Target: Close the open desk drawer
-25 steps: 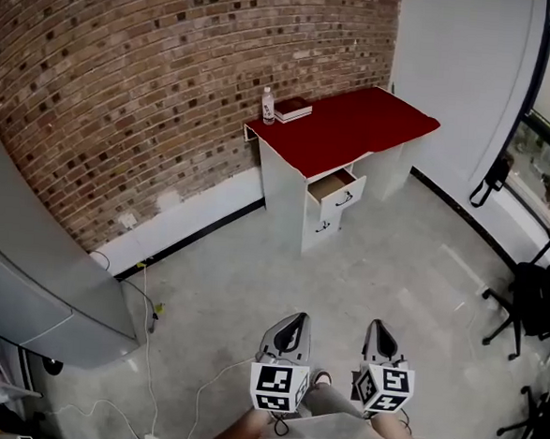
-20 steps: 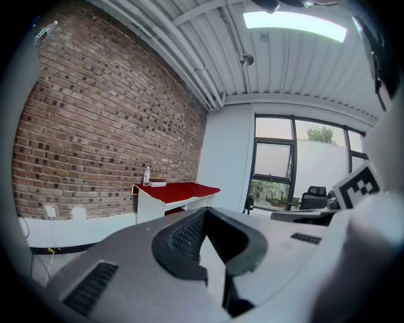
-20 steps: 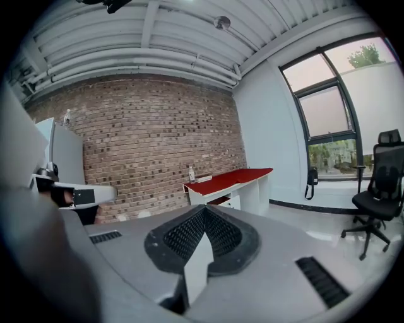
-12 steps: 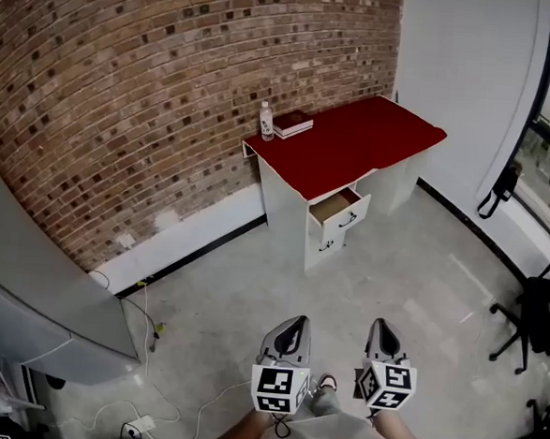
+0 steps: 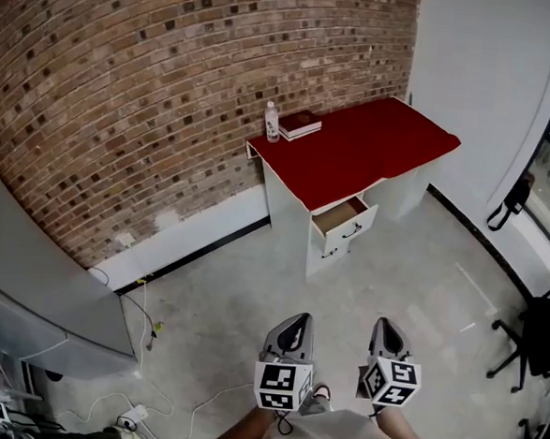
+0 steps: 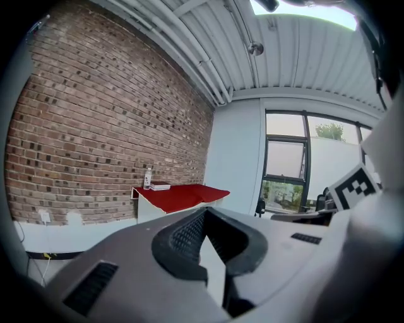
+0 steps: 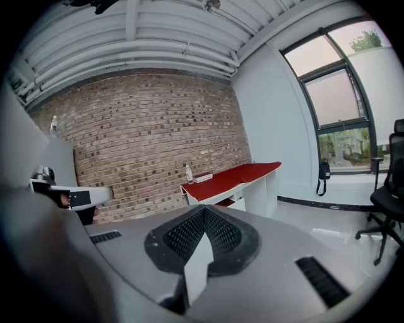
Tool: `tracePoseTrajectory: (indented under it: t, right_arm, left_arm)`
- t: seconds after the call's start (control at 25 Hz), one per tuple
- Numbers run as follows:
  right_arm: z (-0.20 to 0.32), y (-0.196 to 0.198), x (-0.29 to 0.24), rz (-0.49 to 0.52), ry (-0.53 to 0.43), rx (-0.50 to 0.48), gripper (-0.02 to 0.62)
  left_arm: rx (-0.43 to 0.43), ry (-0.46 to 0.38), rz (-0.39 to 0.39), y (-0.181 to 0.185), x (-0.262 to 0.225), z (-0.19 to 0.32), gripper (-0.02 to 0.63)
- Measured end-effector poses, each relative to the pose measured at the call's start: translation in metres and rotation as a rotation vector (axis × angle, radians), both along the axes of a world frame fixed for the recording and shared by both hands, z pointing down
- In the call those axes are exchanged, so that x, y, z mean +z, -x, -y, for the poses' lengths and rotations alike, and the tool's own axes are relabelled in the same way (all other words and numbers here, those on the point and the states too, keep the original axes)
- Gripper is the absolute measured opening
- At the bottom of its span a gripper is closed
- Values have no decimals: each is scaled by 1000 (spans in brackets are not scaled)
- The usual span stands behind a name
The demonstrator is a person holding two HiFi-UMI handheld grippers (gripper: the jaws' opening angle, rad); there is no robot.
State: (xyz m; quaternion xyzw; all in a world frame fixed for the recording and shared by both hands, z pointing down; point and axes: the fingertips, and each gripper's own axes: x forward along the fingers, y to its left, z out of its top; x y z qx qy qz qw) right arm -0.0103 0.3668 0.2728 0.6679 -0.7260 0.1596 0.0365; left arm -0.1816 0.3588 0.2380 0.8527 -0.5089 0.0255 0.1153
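Observation:
A white desk with a red top (image 5: pixel 360 147) stands against the brick wall, far ahead of me. Its upper drawer (image 5: pixel 343 217) is pulled out and shows a brown inside. A lower drawer beneath it is closed. Both grippers are low in the head view, near my body and well short of the desk. The left gripper (image 5: pixel 292 322) and the right gripper (image 5: pixel 384 327) are shut with nothing in them. In the left gripper view the desk (image 6: pixel 180 194) lies beyond the touching tips (image 6: pixel 203 214). The right gripper view shows the desk (image 7: pixel 237 176), the drawer (image 7: pixel 228 202) and the closed tips (image 7: pixel 205 213).
A bottle (image 5: pixel 271 122) and a book (image 5: pixel 300 125) rest on the desk's back left corner. A grey cabinet (image 5: pixel 36 282) stands at the left. Cables and a power strip (image 5: pixel 135 411) lie on the floor nearby. An office chair (image 5: pixel 540 331) is at the right by the window.
The desk has shifted right and slightly lower in the head view and looks a bit nearer. Both grippers keep their place and stay shut.

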Motion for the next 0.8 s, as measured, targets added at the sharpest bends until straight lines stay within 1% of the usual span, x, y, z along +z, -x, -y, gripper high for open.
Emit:
tracePoseTrajectory:
  t: [0.16, 0.32, 0.52, 0.8]
  right_arm:
    - [21, -13, 5, 3, 9, -15, -2]
    - [43, -27, 14, 36, 36, -16, -2]
    - [64, -42, 22, 40, 61, -27, -2]
    - [86, -72, 33, 47, 90, -29, -2]
  left_arm:
    - [-11, -5, 6, -15, -3, 23, -2]
    - [-10, 2, 15, -30, -1, 41, -2]
    - [-27, 30, 25, -42, 7, 62, -2]
    - [-8, 40, 36, -70, 11, 91, -2]
